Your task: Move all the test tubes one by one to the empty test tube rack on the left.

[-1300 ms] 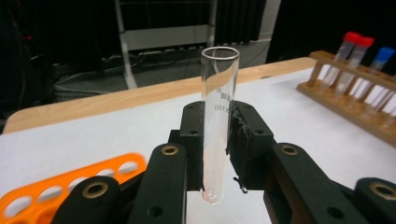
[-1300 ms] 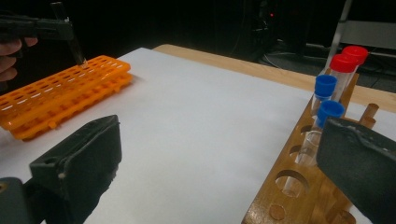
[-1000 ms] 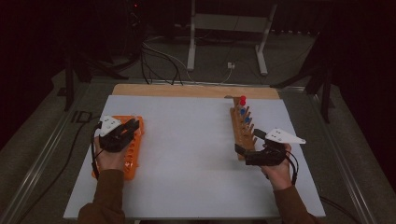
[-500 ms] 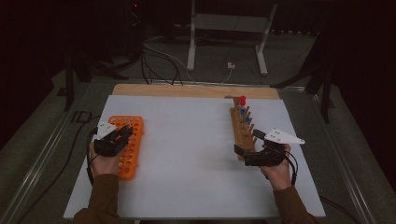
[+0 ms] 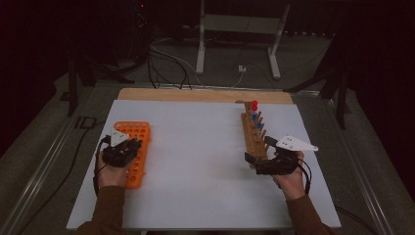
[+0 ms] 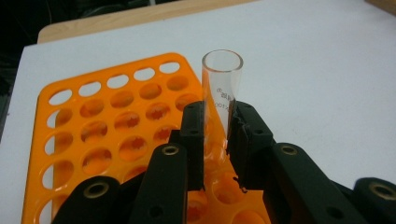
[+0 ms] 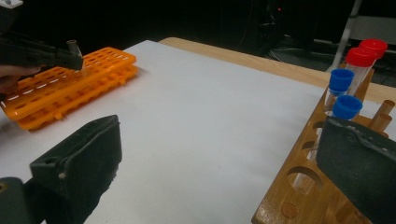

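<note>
Left hand-held gripper clamps glass tube.

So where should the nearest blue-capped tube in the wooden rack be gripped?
Grip the blue-capped tube just under its cap, on the clear glass above the wooden rack, coming from above. It stands upright, its lower part sunk in the rack's hole, pegs and tubes close by.

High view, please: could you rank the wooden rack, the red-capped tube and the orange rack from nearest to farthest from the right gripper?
1. Wooden rack: its near end lies right at the right gripper, on the table's right.
2. Red-capped tube: at that rack's far end.
3. Orange rack: across the table, under the left gripper.
</note>
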`<move>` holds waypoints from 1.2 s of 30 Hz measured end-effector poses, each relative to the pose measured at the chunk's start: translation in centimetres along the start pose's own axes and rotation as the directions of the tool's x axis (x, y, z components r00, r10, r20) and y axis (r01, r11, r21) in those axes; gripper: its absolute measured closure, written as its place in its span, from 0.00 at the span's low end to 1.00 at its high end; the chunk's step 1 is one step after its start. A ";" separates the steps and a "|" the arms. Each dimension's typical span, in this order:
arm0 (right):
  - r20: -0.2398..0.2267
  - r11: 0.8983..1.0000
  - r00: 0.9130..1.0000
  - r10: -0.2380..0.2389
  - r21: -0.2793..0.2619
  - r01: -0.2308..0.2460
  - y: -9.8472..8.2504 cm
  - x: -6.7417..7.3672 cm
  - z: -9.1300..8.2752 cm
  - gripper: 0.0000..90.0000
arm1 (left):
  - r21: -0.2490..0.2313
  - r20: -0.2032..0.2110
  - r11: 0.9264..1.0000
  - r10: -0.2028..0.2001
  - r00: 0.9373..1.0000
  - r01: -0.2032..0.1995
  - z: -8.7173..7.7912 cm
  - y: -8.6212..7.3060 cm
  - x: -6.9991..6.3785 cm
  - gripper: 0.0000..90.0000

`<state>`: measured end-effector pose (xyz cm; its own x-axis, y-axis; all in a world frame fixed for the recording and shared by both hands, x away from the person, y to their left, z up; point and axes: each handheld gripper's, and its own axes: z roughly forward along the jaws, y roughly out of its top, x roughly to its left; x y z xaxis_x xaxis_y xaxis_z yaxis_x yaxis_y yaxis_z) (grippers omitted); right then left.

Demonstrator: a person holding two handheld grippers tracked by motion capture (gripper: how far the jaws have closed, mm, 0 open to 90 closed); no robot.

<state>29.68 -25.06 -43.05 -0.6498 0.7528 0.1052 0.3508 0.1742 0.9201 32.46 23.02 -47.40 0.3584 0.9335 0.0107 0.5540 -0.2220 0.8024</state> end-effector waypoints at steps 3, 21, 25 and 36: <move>-0.001 1.000 1.000 -0.002 0.002 0.002 0.0 0.0 0.0 0.01 | 0.012 0.000 1.000 -0.021 1.000 0.021 0.0 -0.1 0.1 0.85; -0.006 1.000 1.000 -0.001 0.006 0.001 -0.1 0.1 0.1 0.01 | 0.094 -0.021 0.996 -0.004 1.000 0.006 0.6 0.1 -0.3 0.85; -0.003 1.000 1.000 0.001 0.004 -0.001 -0.1 0.0 0.1 0.01 | 0.033 0.006 0.998 -0.044 0.999 0.044 0.0 -0.1 0.0 0.69; 0.008 1.000 1.000 0.006 0.008 -0.006 -0.2 -0.3 0.2 0.01 | -0.155 0.096 0.981 -0.106 0.990 0.121 -2.4 0.2 -0.4 0.46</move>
<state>29.93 -25.22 -43.32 -0.6425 0.7586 0.1079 0.3602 0.1747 0.9164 30.68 23.30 -45.83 0.3678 0.9205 -0.1320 0.4698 -0.0614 0.8806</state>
